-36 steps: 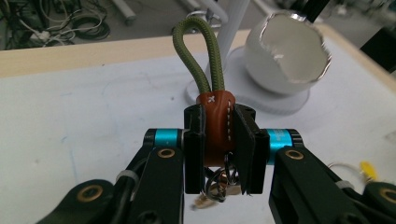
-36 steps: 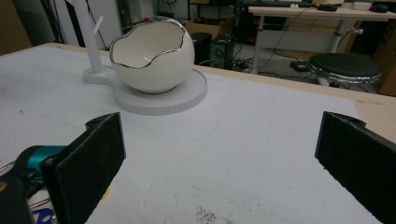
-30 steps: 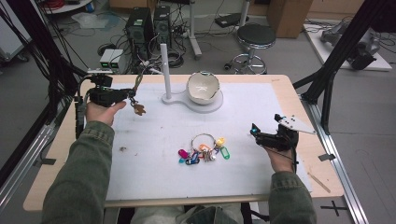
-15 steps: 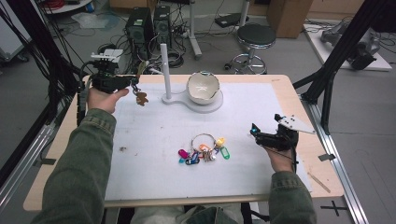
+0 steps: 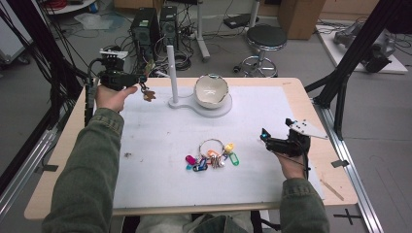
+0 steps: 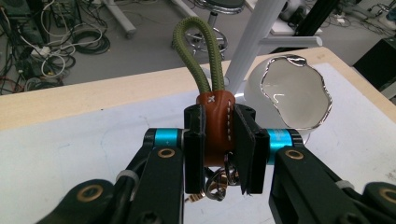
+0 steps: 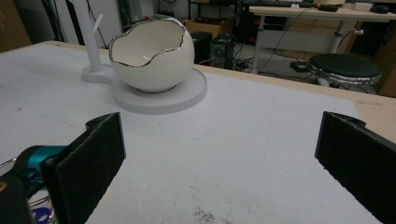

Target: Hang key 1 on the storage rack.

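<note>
- High view: the left gripper [image 5: 127, 78] is held above the table's [image 5: 68, 160] far left corner, its jaws pointing toward the white peg stand [image 5: 172, 73]. A keychain [image 5: 147, 92] hangs from it, a brown tag dangling below; its details are too small to make out. The right gripper [image 5: 266, 138] rests near the right edge, with a bunch of keys with coloured tags [image 5: 212, 156] just beside it toward the middle. An egg-shaped bowl [image 5: 211, 91] sits on the stand's round base near the far edge. No writing can be read.
- Left gripper view: the jaws are clamped on the keychain's brown leather sleeve [image 6: 217, 128], which has white stitching and a small cross mark. Its long axis runs upright, with the olive cord loop [image 6: 198, 51] pointing up toward the peg. The metal rings [image 6: 217, 182] below are partly hidden between the pads.
- Right gripper view: the jaws stand wide apart with nothing between them, facing the bowl [image 7: 154, 53]. The key bunch is cut off at the lower left corner.
</note>
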